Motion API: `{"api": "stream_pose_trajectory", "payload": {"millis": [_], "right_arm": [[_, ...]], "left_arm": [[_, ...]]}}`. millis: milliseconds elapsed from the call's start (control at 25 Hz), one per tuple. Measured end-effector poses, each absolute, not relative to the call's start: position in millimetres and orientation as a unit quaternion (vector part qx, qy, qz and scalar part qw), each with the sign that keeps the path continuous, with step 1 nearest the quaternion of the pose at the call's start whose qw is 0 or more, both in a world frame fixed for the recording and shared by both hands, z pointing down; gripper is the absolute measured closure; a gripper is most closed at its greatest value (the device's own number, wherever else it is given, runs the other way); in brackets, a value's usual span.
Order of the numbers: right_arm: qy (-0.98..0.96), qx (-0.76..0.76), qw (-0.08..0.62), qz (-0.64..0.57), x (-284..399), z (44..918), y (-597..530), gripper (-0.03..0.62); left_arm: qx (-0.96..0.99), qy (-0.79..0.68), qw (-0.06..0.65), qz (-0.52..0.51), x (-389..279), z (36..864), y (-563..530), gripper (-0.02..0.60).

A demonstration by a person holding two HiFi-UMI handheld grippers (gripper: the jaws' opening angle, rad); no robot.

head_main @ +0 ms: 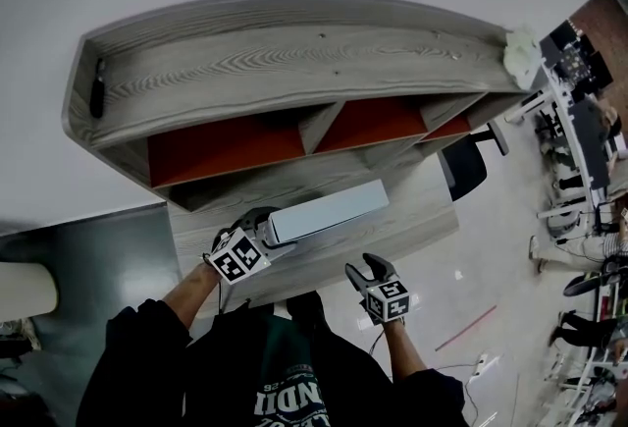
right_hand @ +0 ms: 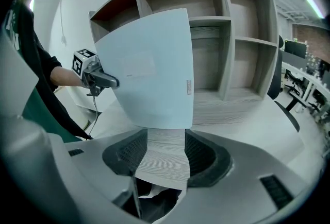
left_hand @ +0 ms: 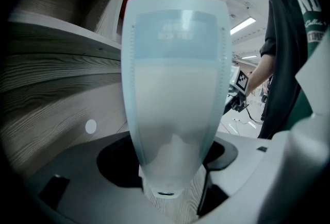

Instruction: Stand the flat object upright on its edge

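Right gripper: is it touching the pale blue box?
Apart. The head view shows bare desk between the right gripper and the pale blue box; its open jaws hold nothing.

Shelf unit [head_main: 294, 52]: wood-grain, red-brown back panels, standing at the back of the worktop [head_main: 412, 219]. On its top board I note a slim dark object [head_main: 97, 86] lying near the left end and a crumpled white thing [head_main: 520, 50] at the right end. A dark office chair [head_main: 463, 165] stands just right of the worktop. On the floor [head_main: 491, 258] I see a thin red stick [head_main: 466, 327] and a white power strip [head_main: 483, 366]. A strip light [left_hand: 242, 26] glows overhead.
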State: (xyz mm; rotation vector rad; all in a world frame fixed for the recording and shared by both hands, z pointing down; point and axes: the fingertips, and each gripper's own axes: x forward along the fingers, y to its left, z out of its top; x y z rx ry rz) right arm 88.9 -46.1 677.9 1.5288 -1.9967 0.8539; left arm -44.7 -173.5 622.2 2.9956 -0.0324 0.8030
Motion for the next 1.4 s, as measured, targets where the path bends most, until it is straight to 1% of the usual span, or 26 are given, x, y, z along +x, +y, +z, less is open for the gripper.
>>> {"api": "stream_pose_trajectory", "payload": {"millis": [200, 360, 640, 840, 1000, 1240, 1320, 1400], "right_arm": [[-0.735, 0.553, 0.240, 0.310, 84.2, 677.9, -47.4, 0.350], [-0.744, 0.542, 0.239, 0.308, 84.7, 679.0, -50.6, 0.350], [-0.776, 0.508, 0.237, 0.289, 94.3, 672.8, -67.7, 0.350], [-0.799, 0.473, 0.248, 0.277, 98.8, 672.1, -75.4, 0.350], [-0.821, 0.441, 0.248, 0.263, 91.4, 669.6, -86.3, 0.350], [-0.849, 0.396, 0.251, 0.243, 71.9, 666.1, -104.2, 0.352], [-0.857, 0.384, 0.256, 0.228, 65.8, 663.9, -109.1, 0.366], [-0.866, 0.371, 0.263, 0.210, 59.4, 661.2, -112.4, 0.414]], "left_arm": [[0.969, -0.027, 0.015, 0.247, -40.9, 616.0, -171.2, 0.292], [0.968, -0.042, 0.008, 0.245, -39.9, 612.1, -168.3, 0.305], [0.965, -0.088, 0.015, 0.246, -41.1, 603.8, -161.4, 0.310], [0.961, -0.146, 0.037, 0.233, -48.0, 597.9, -156.7, 0.310], [0.953, -0.194, 0.058, 0.227, -58.6, 592.4, -155.4, 0.310], [0.939, -0.250, 0.068, 0.226, -78.8, 589.5, -150.8, 0.310], [0.934, -0.267, 0.072, 0.226, -87.2, 589.1, -149.1, 0.309], [0.929, -0.284, 0.076, 0.226, -96.7, 588.9, -148.2, 0.308]]}}
